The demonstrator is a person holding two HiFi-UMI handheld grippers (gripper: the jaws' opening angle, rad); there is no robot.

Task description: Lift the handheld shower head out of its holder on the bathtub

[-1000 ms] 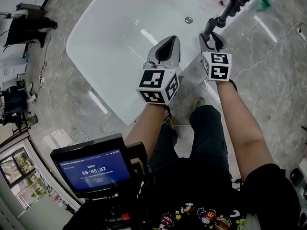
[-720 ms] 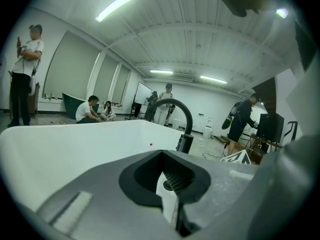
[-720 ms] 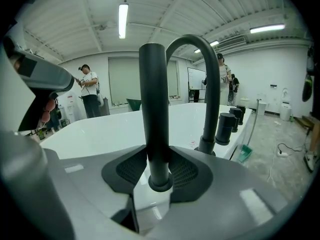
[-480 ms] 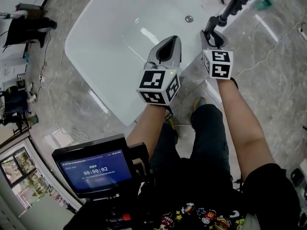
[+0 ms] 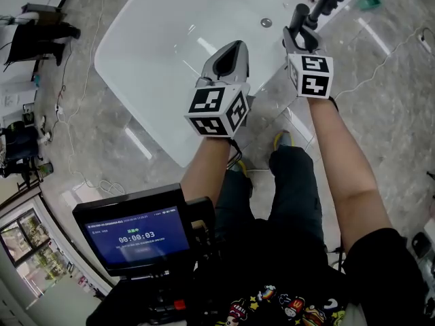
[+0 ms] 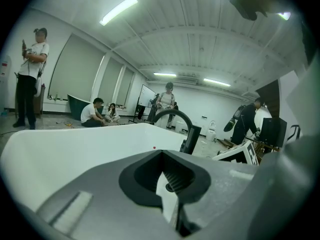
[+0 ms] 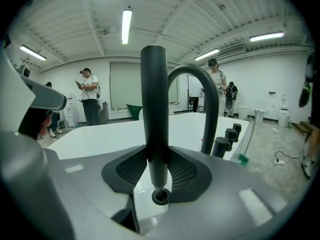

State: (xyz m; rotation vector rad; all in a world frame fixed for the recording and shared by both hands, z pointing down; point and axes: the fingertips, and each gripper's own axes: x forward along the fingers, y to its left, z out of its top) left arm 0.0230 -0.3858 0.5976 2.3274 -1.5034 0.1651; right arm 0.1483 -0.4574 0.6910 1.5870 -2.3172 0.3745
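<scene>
Black shower head [image 7: 153,109] upright at the far right edge of the white bathtub [image 5: 156,60], lower end at its round holder [image 7: 160,197]. Right hand-held gripper [image 7: 156,171] clenched on the shaft. Left hand-held gripper [image 6: 167,184] pressed together, empty, over the near edge. Grey marble floor [image 5: 380,107]; people [image 7: 90,101] standing beyond.

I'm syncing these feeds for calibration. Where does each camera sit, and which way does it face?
Head view: on the person's head, looking steeply down at the bathtub; forearms, legs, left gripper and right gripper show.
Left gripper view: on the left gripper, looking along its shut, empty jaws across the bathtub.
Right gripper view: on the right gripper, looking along jaws shut on the handheld shower head.
Shared: both gripper views show the arched faucet.
</scene>
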